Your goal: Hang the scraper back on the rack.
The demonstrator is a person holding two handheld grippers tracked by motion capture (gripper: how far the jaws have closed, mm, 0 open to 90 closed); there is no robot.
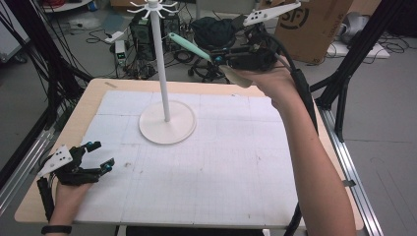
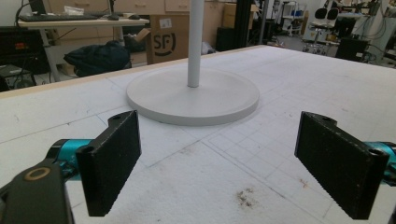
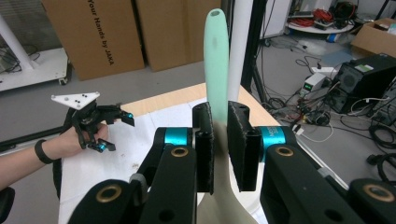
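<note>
I hold my right tool (image 1: 235,55) high beside the upper part of the white stand (image 1: 163,69), with its two black jaws clamped on a pale spatula (image 3: 217,74). The mint-green handle of that spatula points toward the stand's pole, and in the right gripper view I see a small hole at the handle's tip, so I judge I hold it this way to bring that hole to one of the white hooks (image 1: 169,8) at the stand's crown. The cream blade end sticks out behind the jaws, away from the stand. My left tool (image 1: 93,162) rests low on the desk (image 1: 206,167), well apart from the stand's round base (image 2: 196,100) and on my side of it; its jaws stand wide apart and carry nothing. I judge it waits there to keep clear of the stand while the other hand works. The stand is upright near the middle of the desk, a little toward the far edge. The desk has a light wooden rim and a white mat ruled with a faint grid, marked with a few brown specks near my left tool. Beyond the stand the room is a workshop: grey floor, cardboard boxes (image 1: 310,24), tangles of black cable, computer cases and black metal frame legs on both sides of the desk.
</note>
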